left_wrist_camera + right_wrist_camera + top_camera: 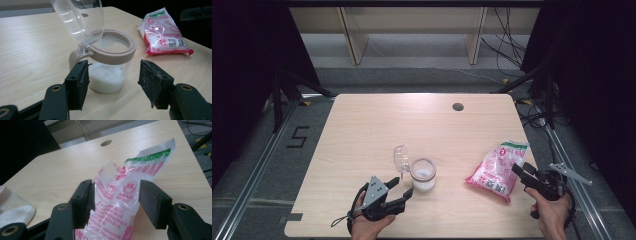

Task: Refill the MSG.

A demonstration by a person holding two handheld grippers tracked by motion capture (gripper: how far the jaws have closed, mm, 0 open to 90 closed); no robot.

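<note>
A clear jar (pixel 423 175) with a tan rim and white powder inside stands near the table's front middle, its clear flip lid (pixel 401 157) tipped open to the left. In the left gripper view the jar (pixel 110 67) sits just beyond the jaws. My left gripper (pixel 403 188) is open, just short of the jar. A pink, white and green plastic bag (pixel 498 169) lies at the front right. My right gripper (pixel 523 170) is open, its jaws standing on either side of the bag (pixel 117 195) without pressing it.
The light wooden table (pixel 362 130) has a round cable hole (pixel 457 106) near its far edge. Beyond the table are a grey floor, cables and wooden legs. Metal rails run along both sides.
</note>
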